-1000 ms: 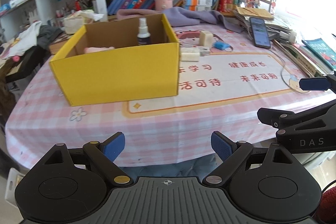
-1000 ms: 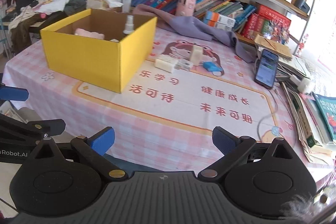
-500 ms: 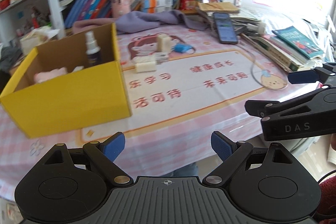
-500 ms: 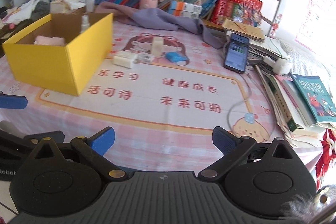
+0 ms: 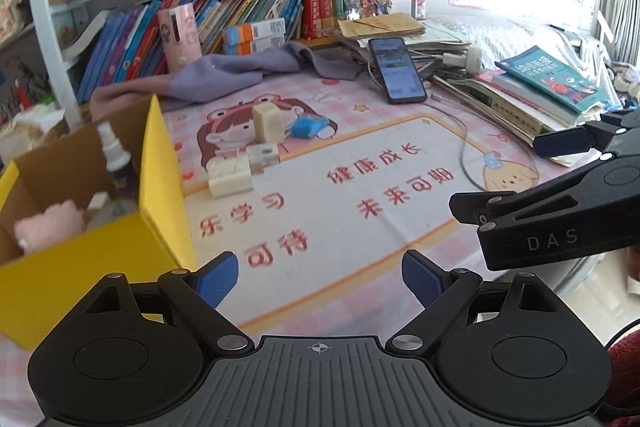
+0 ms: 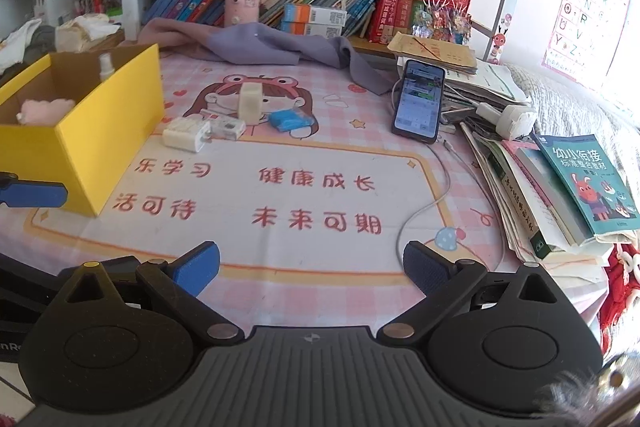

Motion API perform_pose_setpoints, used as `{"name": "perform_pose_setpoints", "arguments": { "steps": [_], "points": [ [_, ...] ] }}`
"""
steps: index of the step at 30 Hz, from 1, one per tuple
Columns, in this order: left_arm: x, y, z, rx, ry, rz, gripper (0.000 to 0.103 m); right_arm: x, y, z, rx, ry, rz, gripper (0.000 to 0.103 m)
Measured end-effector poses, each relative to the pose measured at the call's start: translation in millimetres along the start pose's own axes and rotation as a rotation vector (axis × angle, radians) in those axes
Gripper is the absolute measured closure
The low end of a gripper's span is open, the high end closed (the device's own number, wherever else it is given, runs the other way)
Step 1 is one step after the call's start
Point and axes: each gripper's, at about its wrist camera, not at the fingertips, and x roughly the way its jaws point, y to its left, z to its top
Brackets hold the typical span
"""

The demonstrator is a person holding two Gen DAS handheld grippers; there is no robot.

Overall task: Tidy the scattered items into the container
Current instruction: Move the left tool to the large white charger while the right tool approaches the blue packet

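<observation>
The left claw (image 5: 318, 277) is hanging over the near edge of the counter (image 5: 400, 251) with its blue pads standing wide apart and nothing between them. The right claw (image 6: 312, 267) is doing the same, spread wide and gripping nothing. The yellow box (image 5: 96, 263) is sitting at the left, just ahead of the left claw, and it is already holding a spray bottle (image 5: 116, 163) and a soft pink thing (image 5: 48, 223).

The loose items are lying in a cluster further across the counter, ahead of both claws and slightly left of centre: a white charger (image 6: 186, 134) nearest the box, a small clear-wrapped packet (image 6: 226, 126) touching it, a pale block (image 6: 250, 103) standing upright behind, and a blue pouch (image 6: 289, 119) just beside that. The charger is lying flat with its long axis running roughly across the view. Judging by the frames, the left claw is the nearer one to both charger and box.

The right wrist view is showing the whole cluster clearly separated, plus a phone (image 6: 418, 99) and cable to the right. The left wrist view is looking deeper into the box and is catching the right claw from the side.
</observation>
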Motion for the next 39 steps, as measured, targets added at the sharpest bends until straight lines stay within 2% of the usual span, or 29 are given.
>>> {"name": "perform_pose_setpoints", "arguments": {
  "steps": [7, 17, 27, 34, 36, 39],
  "points": [
    [34, 0, 29, -0.045, 0.021, 0.046, 0.012, 37, -23, 29, -0.024, 0.002, 0.043, 0.004],
    [75, -4, 65, -0.146, 0.058, 0.151, 0.012, 94, -58, 73, -0.104, 0.004, 0.177, 0.005],
    [104, 1, 84, -0.192, 0.084, 0.295, 0.012, 144, -71, 100, -0.128, 0.032, 0.291, 0.006],
    [128, 11, 86, -0.226, 0.096, 0.341, 0.014, 181, -71, 112, -0.126, 0.067, 0.338, 0.007],
    [135, 15, 86, -0.241, 0.107, 0.344, 0.021, 193, -71, 117, -0.122, 0.08, 0.351, 0.011],
    [147, 21, 87, -0.254, 0.131, 0.359, 0.022, 210, -68, 124, -0.128, 0.1, 0.374, 0.015]
  ]
}}
